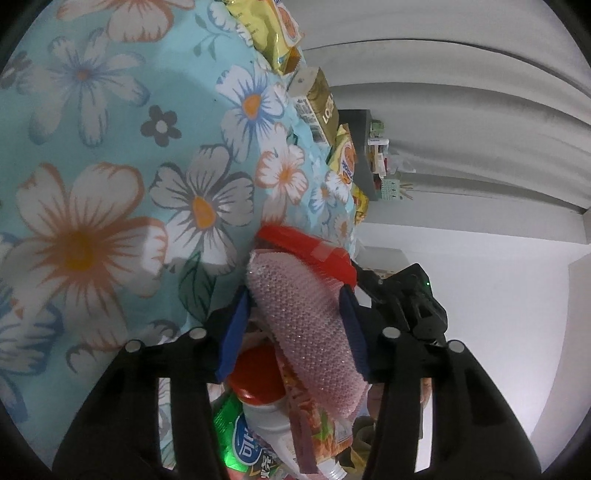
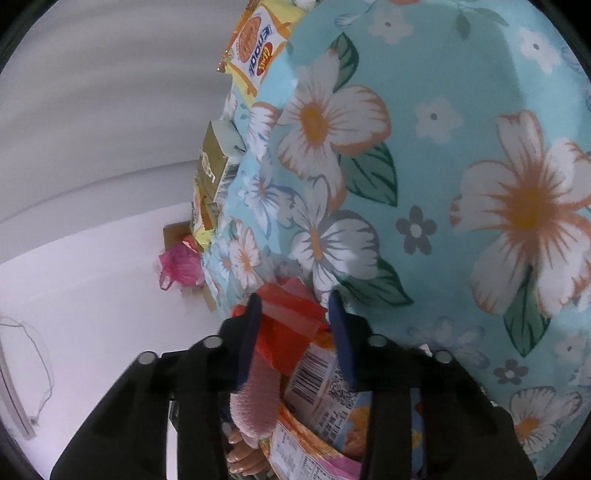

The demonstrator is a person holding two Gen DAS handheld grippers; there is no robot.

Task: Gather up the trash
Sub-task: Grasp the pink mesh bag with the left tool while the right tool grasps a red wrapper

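In the left wrist view my left gripper has its blue pads on both sides of a pink, mesh-textured wrap and presses on it. A red plastic bag with a strip of tape lies just past the tips. Below the pads sit a bottle with a red cap and an orange snack wrapper. In the right wrist view my right gripper is shut on a fold of the red plastic bag. The pink wrap hangs by its left pad, with printed wrappers underneath.
A turquoise floral tablecloth fills most of both views. Along its edge lie yellow snack packets and a gold carton. The other gripper's black housing is close on the right. A pink bag sits on the white floor.
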